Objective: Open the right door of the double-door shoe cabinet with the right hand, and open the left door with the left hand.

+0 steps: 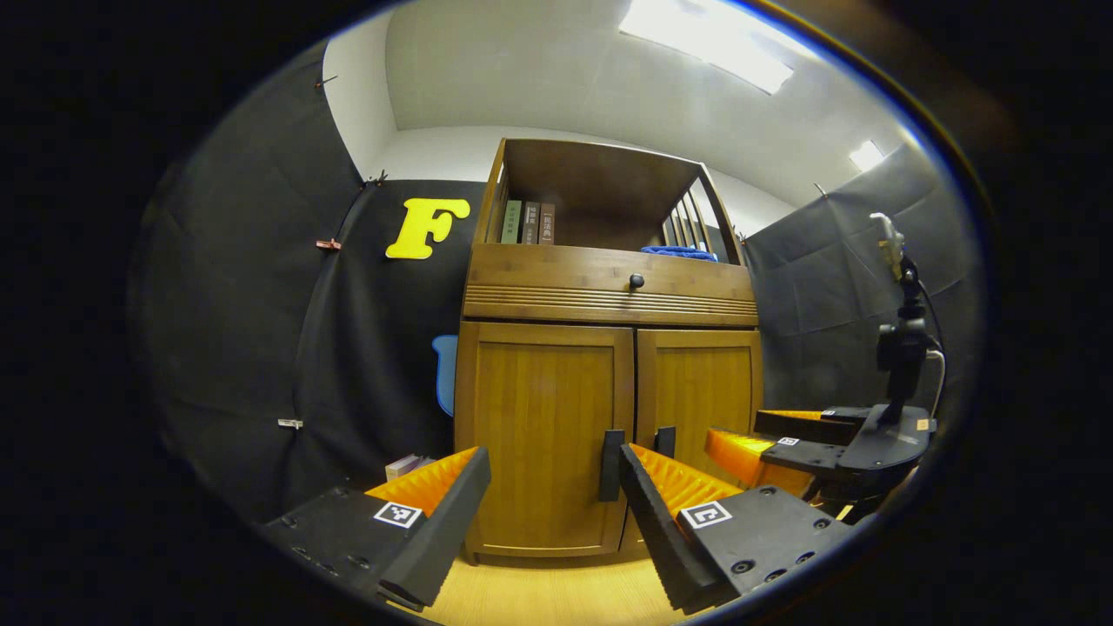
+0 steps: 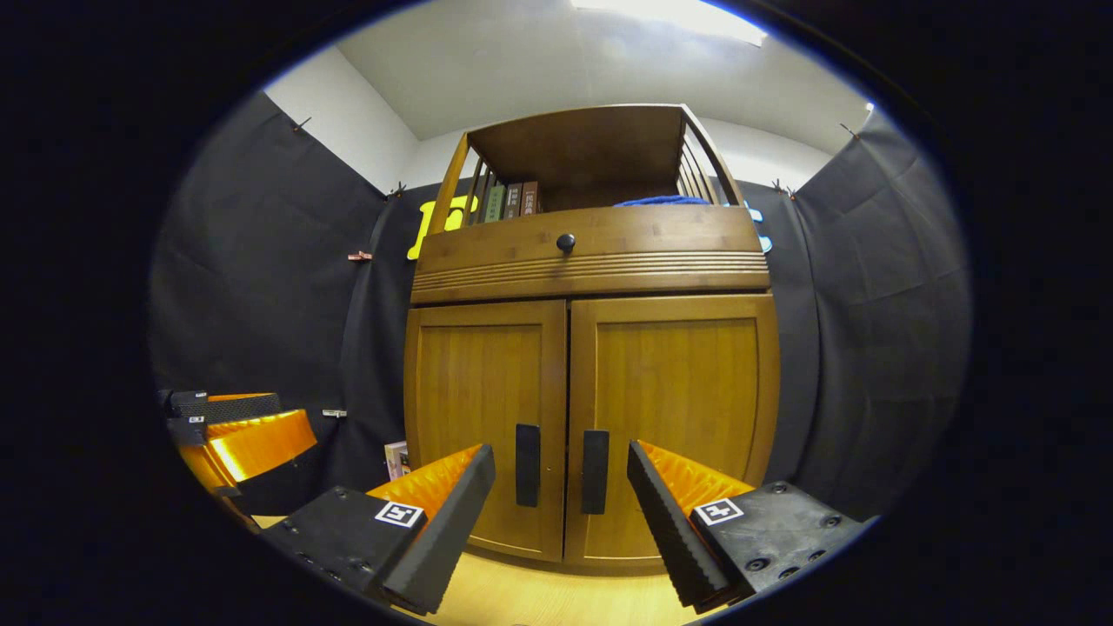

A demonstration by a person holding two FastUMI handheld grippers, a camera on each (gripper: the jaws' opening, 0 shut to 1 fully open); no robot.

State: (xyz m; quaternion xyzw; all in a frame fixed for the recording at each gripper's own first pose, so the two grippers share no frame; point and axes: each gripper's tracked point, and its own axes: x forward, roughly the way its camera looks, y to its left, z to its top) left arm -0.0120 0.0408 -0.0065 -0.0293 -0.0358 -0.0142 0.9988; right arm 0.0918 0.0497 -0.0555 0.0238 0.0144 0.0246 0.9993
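A wooden shoe cabinet stands ahead with both doors closed. In the left gripper view its left door [image 1: 543, 435] and right door [image 1: 700, 391] each carry a dark vertical handle; the left handle [image 1: 610, 465] sits just beyond my open left gripper [image 1: 552, 478]. The right gripper [image 1: 783, 439] shows farther right in that view. In the right gripper view the left door [image 2: 483, 417], right door [image 2: 678, 409] and the two handles [image 2: 528, 465], [image 2: 595, 471] lie between the fingers of my open right gripper [image 2: 561, 474], a short way off. The left gripper [image 2: 235, 435] appears at the left.
Above the doors is a drawer with a round knob [image 2: 566, 243] and an open shelf holding books [image 2: 509, 200] and a blue cloth [image 2: 661, 202]. A camera on a stand [image 1: 900, 339] is at the right. Light wooden floor [image 2: 539, 596] runs before the cabinet; black cloth walls surround it.
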